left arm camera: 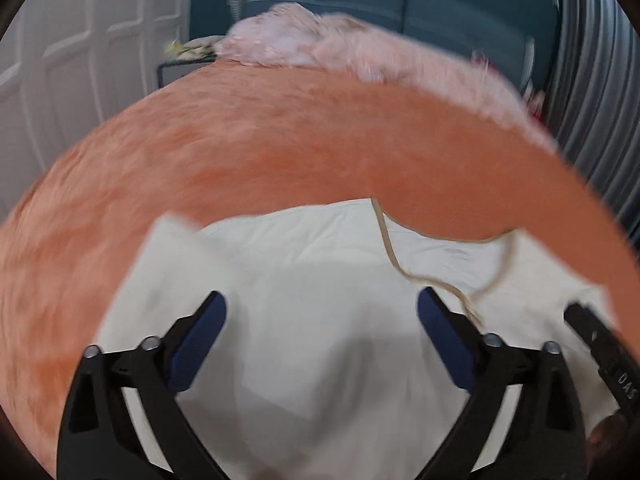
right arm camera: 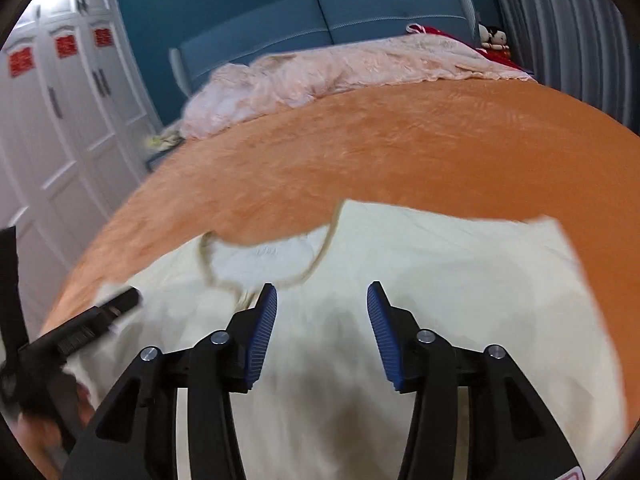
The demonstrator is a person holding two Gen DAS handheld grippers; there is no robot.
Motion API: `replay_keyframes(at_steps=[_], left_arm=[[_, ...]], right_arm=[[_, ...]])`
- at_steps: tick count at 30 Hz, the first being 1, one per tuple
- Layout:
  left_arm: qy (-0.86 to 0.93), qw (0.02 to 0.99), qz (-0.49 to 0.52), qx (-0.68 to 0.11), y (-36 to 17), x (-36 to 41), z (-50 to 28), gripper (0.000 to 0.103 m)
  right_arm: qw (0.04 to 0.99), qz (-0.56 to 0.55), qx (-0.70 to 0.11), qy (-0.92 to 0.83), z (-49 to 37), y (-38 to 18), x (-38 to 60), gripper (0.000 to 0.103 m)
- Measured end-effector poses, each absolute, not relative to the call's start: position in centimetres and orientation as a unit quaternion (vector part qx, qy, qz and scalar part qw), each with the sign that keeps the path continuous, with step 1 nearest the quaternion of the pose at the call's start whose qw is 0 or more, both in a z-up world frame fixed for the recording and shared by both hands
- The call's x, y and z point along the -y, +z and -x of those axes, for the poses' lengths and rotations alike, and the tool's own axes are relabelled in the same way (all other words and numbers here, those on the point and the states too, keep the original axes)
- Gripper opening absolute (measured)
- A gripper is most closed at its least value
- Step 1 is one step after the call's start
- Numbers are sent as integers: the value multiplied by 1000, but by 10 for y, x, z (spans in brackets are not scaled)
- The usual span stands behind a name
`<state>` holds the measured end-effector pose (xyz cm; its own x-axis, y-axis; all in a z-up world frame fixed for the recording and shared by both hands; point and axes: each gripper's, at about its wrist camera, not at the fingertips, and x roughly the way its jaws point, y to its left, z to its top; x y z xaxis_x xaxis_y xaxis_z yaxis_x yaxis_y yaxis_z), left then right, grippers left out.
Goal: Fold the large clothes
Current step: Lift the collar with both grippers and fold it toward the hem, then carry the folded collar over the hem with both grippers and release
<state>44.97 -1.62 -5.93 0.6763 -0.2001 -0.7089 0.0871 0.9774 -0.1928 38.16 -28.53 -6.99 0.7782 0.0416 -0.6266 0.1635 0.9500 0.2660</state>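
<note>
Cream garment (left arm camera: 304, 280) spread flat on my orange bedspread (left arm camera: 240, 152) | left gripper (left arm camera: 322, 308) wide, empty | right gripper (right arm camera: 322, 300) part-open, empty | folding mostly ahead, I reckon

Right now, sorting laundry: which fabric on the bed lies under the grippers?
The cream garment, flat on the orange cover; the pink blanket is bunched by the headboard.

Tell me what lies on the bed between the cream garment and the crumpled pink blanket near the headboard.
Nothing but bare orange bedspread. The right wrist view shows it running unbroken from the cream garment up to the pink blanket; the left wrist view agrees, though blurred.
</note>
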Motion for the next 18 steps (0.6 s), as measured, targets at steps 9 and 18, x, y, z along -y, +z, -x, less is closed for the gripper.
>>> replay_keyframes(at_steps=[9,18], left_arm=[[-71,848,144,-506,-68,-142,-274,97],[-77,806,273,-520,-81,-201,-166,97]], right_arm=[[880,-207,-416,-100,-122,-66,371,70],[825,-362,-420,-105,-4,-118,376,72]])
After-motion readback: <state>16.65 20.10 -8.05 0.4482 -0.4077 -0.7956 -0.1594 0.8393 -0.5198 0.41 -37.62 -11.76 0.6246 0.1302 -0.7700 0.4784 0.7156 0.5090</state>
